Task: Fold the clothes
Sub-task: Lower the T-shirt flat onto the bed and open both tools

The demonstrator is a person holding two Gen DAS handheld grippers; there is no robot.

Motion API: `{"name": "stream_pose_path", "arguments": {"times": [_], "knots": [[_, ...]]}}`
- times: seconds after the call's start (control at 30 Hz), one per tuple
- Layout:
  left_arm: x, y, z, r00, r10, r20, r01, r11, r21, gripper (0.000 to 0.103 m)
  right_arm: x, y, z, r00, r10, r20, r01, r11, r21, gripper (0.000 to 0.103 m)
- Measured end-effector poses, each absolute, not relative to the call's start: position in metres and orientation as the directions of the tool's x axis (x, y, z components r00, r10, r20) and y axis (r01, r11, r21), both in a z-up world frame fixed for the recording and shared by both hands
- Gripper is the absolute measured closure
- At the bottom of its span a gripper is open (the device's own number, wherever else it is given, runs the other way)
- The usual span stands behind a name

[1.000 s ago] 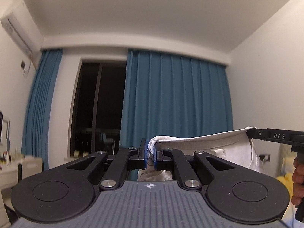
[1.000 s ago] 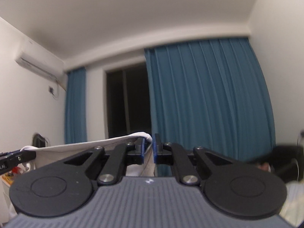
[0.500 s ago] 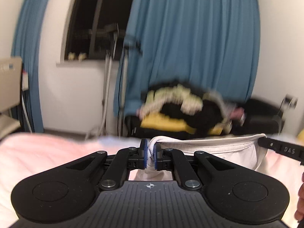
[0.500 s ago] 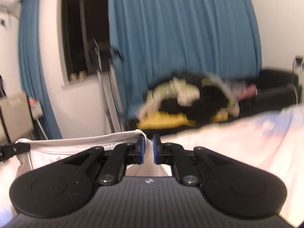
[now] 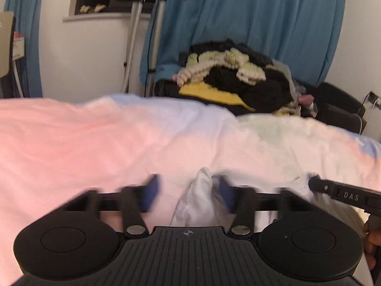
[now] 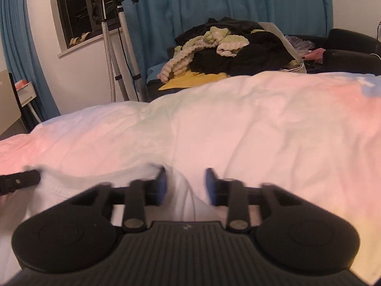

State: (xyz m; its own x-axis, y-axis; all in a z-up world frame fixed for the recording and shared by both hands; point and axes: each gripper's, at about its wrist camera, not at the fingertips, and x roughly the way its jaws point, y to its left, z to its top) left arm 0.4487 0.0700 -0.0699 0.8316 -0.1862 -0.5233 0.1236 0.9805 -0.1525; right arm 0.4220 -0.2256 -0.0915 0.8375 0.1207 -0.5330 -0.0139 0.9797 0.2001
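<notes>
A white garment (image 5: 200, 202) lies on the pink-and-white bedspread (image 5: 95, 143). My left gripper (image 5: 188, 195) is open, its blue pads spread wide, with a bunched corner of the garment standing loose between them, close to the right pad. My right gripper (image 6: 185, 186) is open too, with white garment cloth (image 6: 181, 197) lying between and under its pads. In the left wrist view the right gripper's finger (image 5: 345, 194) touches the garment's other end. In the right wrist view the left gripper's finger (image 6: 19, 181) shows at the far left.
The bedspread (image 6: 262, 124) fills the foreground. Behind the bed stands a pile of black, yellow and cream clothes (image 5: 233, 81) on a dark seat. A garment steamer stand (image 6: 107, 35), blue curtains (image 5: 262, 19) and a dark window are at the back wall.
Both grippers swung down from the raised position to the bed. Both were shut on the garment's edge and have opened; the cloth now rests on the bed.
</notes>
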Motion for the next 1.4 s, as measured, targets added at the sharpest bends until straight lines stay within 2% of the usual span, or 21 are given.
{"name": "stream_pose_path", "arguments": {"times": [0.13,0.37,0.53,0.73,0.93,1.03,1.1,1.2,1.37,1.4], "knots": [[0.390,0.079,-0.034,0.849,-0.224,-0.479,0.166,0.973,-0.161,0.028,0.381,-0.236,-0.057,0.854,0.124,-0.506,-0.007,0.974,0.227,0.055],[0.258,0.098,0.006,0.881,-0.233,-0.412,0.182,0.970,-0.160,0.026,0.248,-0.243,0.000,0.883,0.169,-0.437,-0.048,0.961,0.274,0.055],[0.157,0.113,0.005,0.896,-0.212,-0.390,0.137,0.968,-0.212,0.026,0.137,-0.237,0.027,0.897,0.216,-0.386,-0.120,0.959,0.257,0.055],[0.083,0.129,-0.006,0.886,-0.167,-0.433,0.084,0.975,-0.205,0.026,0.040,-0.229,0.028,0.894,0.263,-0.362,-0.175,0.950,0.259,0.055],[0.065,0.135,-0.010,0.870,-0.096,-0.483,0.000,0.981,-0.195,0.026,0.003,-0.223,0.010,0.889,0.261,-0.377,-0.180,0.955,0.236,0.055],[0.081,0.142,-0.023,0.849,-0.052,-0.526,-0.067,0.976,-0.205,0.026,0.005,-0.222,0.004,0.875,0.283,-0.393,-0.189,0.947,0.261,0.049],[0.094,0.150,-0.034,0.828,-0.029,-0.560,-0.115,0.969,-0.219,0.026,0.009,-0.223,0.003,0.876,0.290,-0.386,-0.190,0.942,0.276,0.039],[0.111,0.165,-0.049,0.800,0.018,-0.600,-0.196,0.953,-0.233,0.026,0.019,-0.227,-0.004,0.874,0.294,-0.387,-0.182,0.936,0.300,0.033],[0.130,0.185,-0.068,0.757,-0.023,-0.653,-0.248,0.914,-0.320,0.028,0.040,-0.234,-0.016,0.859,0.302,-0.414,-0.147,0.919,0.367,0.033],[0.130,0.188,-0.069,0.756,-0.037,-0.653,-0.248,0.908,-0.338,0.035,0.043,-0.236,-0.018,0.858,0.303,-0.414,-0.140,0.914,0.380,0.033]]}}
